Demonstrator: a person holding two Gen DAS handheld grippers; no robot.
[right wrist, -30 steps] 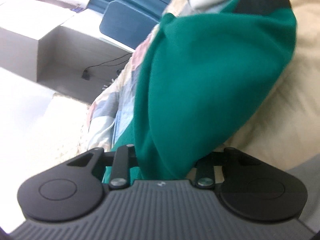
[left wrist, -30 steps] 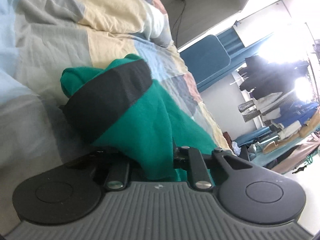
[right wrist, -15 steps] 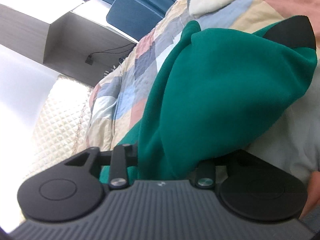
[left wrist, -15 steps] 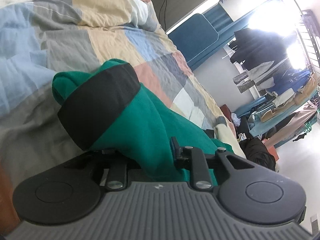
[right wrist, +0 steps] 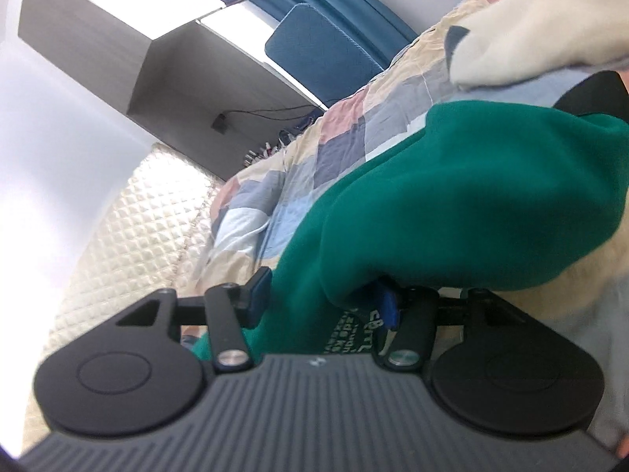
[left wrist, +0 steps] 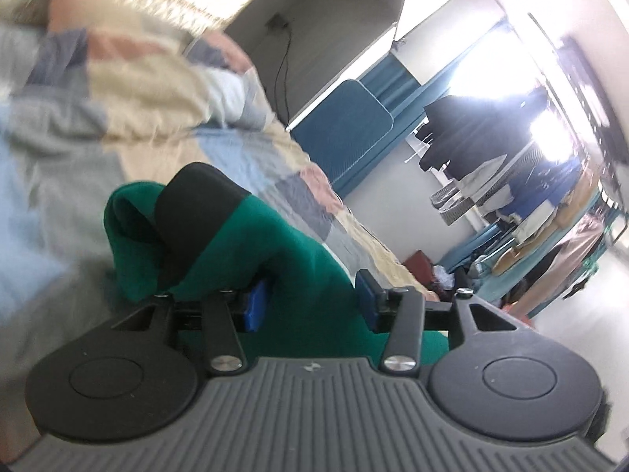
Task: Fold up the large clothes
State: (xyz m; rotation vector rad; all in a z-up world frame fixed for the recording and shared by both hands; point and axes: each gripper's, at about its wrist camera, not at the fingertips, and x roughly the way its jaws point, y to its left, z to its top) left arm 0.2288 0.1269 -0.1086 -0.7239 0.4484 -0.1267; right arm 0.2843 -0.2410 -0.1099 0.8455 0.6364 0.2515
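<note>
On the bed, in the left wrist view, we see the green garment (left wrist: 298, 259) lying on the patchwork quilt (left wrist: 251, 157), its black band (left wrist: 196, 200) folded over at the far end. A second ago no blue pads showed here and the cloth was pinched tight; now both blue pads (left wrist: 253, 306) stand clear on either side of the fabric. The left gripper (left wrist: 310, 303) is opening, its jaws about half wide, with the green cloth still running between them. The left pad lies against the fabric; we cannot tell whether the right one touches. The quilt looks blurred, and more of the room shows than before: a blue cushion (left wrist: 346, 126) and a clothes rack (left wrist: 511, 181) by the bright window.

In the right wrist view, the garment (right wrist: 471, 204) filled most of the frame a second ago; now it sits lower and smaller, with more quilt (right wrist: 314, 157) and a quilted headboard (right wrist: 137, 228) visible. The right gripper (right wrist: 324, 303) is opening too, jaws about half wide. A bunched fold of green cloth lies between them, hiding most of the right pad (right wrist: 387, 306), while the left pad stands just beside the fabric. A white-printed label shows beneath the fold.
</note>
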